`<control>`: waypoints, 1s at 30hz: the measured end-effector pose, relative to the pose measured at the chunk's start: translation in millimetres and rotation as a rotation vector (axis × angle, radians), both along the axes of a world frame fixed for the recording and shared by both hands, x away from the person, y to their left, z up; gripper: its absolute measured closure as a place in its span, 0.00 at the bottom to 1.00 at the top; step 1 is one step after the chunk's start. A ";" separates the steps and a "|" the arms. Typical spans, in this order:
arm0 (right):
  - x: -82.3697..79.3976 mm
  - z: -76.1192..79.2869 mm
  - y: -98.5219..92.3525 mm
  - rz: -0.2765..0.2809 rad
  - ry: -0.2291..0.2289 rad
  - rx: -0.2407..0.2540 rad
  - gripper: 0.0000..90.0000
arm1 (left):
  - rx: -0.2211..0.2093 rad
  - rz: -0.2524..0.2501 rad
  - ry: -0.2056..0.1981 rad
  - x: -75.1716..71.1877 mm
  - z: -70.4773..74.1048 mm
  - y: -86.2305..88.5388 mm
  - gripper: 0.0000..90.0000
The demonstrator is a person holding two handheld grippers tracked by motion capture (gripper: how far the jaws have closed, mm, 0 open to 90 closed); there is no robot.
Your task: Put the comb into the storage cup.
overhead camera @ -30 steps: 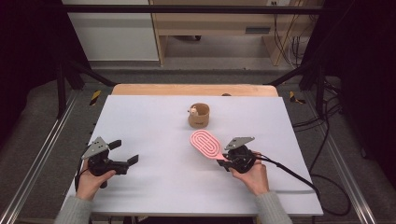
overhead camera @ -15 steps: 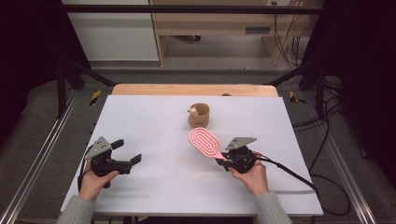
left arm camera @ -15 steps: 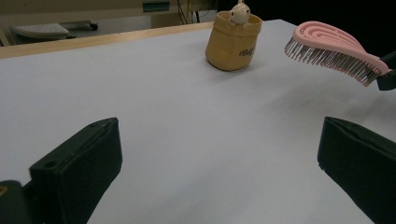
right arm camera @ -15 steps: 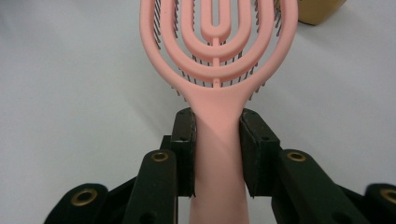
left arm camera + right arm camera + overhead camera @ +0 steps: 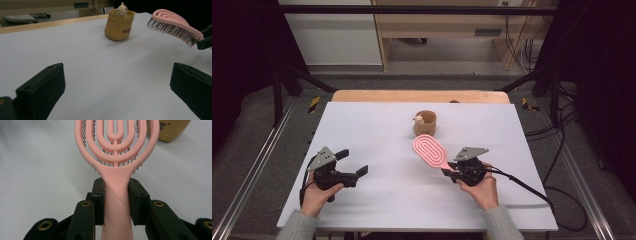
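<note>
While the right gripper (image 5: pixel 451 173) clamps the brush (image 5: pixel 430 151) handle, its head points far-left toward the cup (image 5: pixel 425 123); the left gripper (image 5: pixel 354 165) gapes empty.

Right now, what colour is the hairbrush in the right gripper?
Pink hairbrush, dark bristles; clearest in the right gripper view.

This is a lab or test room set up for recording handling work. A white table (image 5: pixel 377 200) stands inside a dark metal frame (image 5: pixel 277 85), with rails (image 5: pixel 247 170) running along the grey floor on both sides. Black cables (image 5: pixel 557 195) trail across the floor at the right, and yellow-and-black tape marks (image 5: pixel 314 104) sit near the table corners. Behind it stands plain light-wood furniture (image 5: pixel 437 25) (nothing homely about it).
</note>
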State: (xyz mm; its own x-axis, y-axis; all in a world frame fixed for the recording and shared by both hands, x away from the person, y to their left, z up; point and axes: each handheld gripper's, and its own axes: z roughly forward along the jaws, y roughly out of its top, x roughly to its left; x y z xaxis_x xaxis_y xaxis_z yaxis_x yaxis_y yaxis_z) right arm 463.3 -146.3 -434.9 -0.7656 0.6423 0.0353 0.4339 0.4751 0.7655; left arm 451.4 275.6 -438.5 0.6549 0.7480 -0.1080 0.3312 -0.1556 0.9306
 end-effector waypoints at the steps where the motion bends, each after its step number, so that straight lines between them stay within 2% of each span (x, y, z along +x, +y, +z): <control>1: 0.0 0.1 0.1 0.003 0.002 0.003 0.77 | 0.003 0.001 0.002 -0.3 0.4 -1.1 0.00; 22: -1.9 1.6 0.3 0.022 -0.012 0.039 0.77 | 0.009 -0.051 0.005 -4.7 7.5 -32.5 0.00; 30: -3.3 3.4 -0.1 0.027 -0.020 0.052 0.77 | 0.003 -0.055 0.007 -4.4 11.3 -41.5 0.00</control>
